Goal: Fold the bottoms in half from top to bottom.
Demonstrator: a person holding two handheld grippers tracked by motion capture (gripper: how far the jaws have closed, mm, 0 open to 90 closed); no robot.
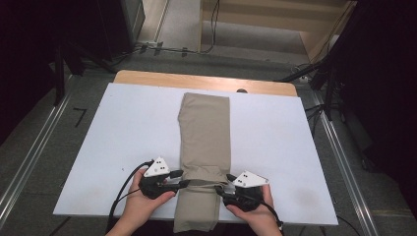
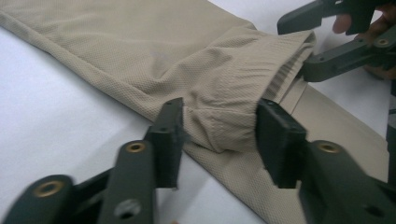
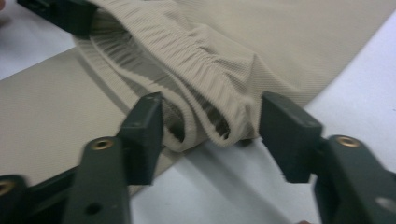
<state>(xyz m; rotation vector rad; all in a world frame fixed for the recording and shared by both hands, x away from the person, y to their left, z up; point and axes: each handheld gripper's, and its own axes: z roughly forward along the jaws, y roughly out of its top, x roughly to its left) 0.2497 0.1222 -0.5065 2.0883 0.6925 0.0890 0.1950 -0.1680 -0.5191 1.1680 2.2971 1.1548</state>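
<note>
A beige garment (image 1: 205, 132), folded into a long strip, lies down the middle of the white board (image 1: 133, 128); its near end hangs over the front edge. An elastic waistband (image 1: 204, 183) runs across the strip between my two grippers. My left gripper (image 1: 184, 184) stands open at the waistband's left end, with the bunched corner (image 2: 224, 116) between its jaws (image 2: 219, 135). At the right end my right gripper (image 1: 222, 189) is open too, its jaws either side of the ribbed waistband folds (image 3: 201, 88) around (image 3: 210, 126). Each gripper view shows the other gripper at the band's far end.
The white board rests on a wooden table (image 1: 206, 81) whose far edge shows. Grey floor with metal rails (image 1: 29, 147) lies on both sides. Black stands (image 1: 329, 73) and cables (image 1: 162, 48) are beyond the table.
</note>
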